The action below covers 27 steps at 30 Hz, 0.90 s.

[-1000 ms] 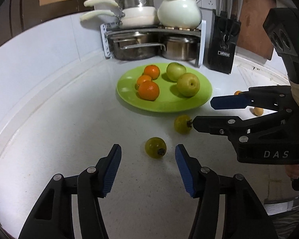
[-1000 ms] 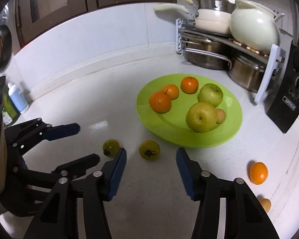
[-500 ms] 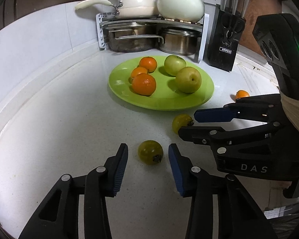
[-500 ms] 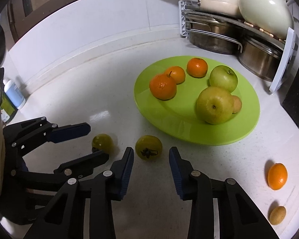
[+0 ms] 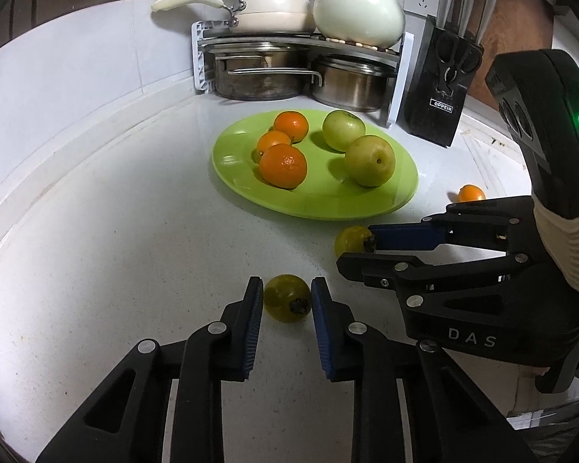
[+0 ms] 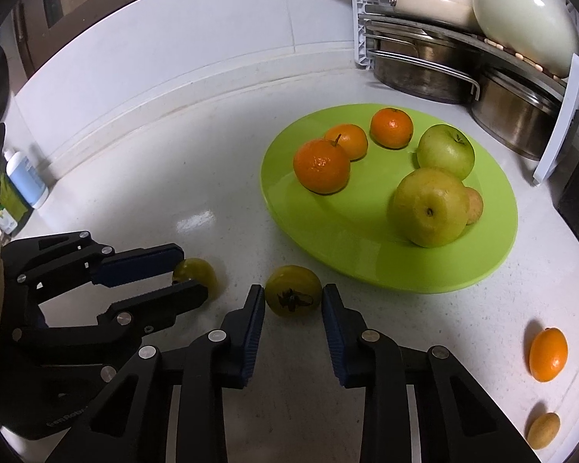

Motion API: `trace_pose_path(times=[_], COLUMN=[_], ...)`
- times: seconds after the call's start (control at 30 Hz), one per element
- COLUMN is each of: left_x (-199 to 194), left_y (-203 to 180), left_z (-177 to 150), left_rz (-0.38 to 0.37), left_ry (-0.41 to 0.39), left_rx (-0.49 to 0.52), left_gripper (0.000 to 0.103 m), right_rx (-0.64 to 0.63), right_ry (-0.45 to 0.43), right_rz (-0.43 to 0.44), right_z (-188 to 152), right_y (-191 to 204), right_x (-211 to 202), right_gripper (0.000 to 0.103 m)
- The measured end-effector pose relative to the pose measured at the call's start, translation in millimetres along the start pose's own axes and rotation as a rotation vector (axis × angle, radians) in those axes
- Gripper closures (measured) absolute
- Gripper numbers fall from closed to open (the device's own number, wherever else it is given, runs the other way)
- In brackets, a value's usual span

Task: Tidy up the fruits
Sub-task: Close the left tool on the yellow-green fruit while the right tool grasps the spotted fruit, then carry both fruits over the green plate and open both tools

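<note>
Green plate [image 5: 247,185] on the white surface [image 5: 115,254] serves as landmark: three oranges and two green apples sit on it. Just off its near rim, the left gripper [image 5: 286,300] has just closed its blue fingers [image 5: 254,308] onto a small yellow-green fruit [image 5: 287,298], pads touching both sides. Beside it, nearer the plate, the right gripper [image 6: 293,301] has likewise just closed, pinching a second yellow-green fruit [image 6: 293,295]; both fruits rest on the surface.
</note>
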State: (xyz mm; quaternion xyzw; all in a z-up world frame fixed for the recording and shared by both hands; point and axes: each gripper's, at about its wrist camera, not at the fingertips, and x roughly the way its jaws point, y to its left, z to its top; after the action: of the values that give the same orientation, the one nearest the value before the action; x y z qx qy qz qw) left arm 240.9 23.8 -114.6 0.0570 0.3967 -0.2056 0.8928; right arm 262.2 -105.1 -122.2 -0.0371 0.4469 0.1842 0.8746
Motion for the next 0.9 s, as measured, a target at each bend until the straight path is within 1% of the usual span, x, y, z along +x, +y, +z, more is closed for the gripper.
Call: trace_pose_path(times=[0.2, 0.4, 0.47, 0.53, 0.57, 0.67, 0.9], left_x=[-2.2, -7.2, -6.3, -3.9, -1.8, 2.5, 2.2], left_y=[0.7, 0.3, -1.4, -1.6, -1.3, -2.7, -6.0], left_z=[-0.9, -1.8, -2.3, -2.6, -3.1, -5.5, -5.1], left_rz=[0.001, 0.008, 0.015, -0.002, -0.01, -0.012, -0.001], left_ry=[-0.005, -0.018, -0.02, -0.003, 0.007, 0.019, 0.007], left_rx=[-0.006, -0.014, -0.004, -0.006, -0.013, -0.017, -0.004], left_gripper=[0.078, 0.084, 0.083, 0.076, 0.075, 0.075, 0.076], right_rx=[0.001, 0.005, 0.007, 0.008, 0.011, 0.017, 0.019], right_ry=[-0.007, -0.02, -0.018, -0.017, -0.016, -0.016, -0.02], right_rz=[-0.003, -0.018, -0.016, -0.017, -0.016, -0.014, -0.022], right_z=[-2.2, -7.5, -8.1, -8.0, -7.7, -8.4, -11.7], right_y=[-1.3, -2.6, -2.6, -1.8, -1.8, -2.8, -5.9], right_x=[-3.5, -11.7, -12.2, -12.2, -11.9, -12.7, -16.0], right_gripper=[0.072, 0.072, 0.072, 0.072, 0.072, 0.072, 0.072])
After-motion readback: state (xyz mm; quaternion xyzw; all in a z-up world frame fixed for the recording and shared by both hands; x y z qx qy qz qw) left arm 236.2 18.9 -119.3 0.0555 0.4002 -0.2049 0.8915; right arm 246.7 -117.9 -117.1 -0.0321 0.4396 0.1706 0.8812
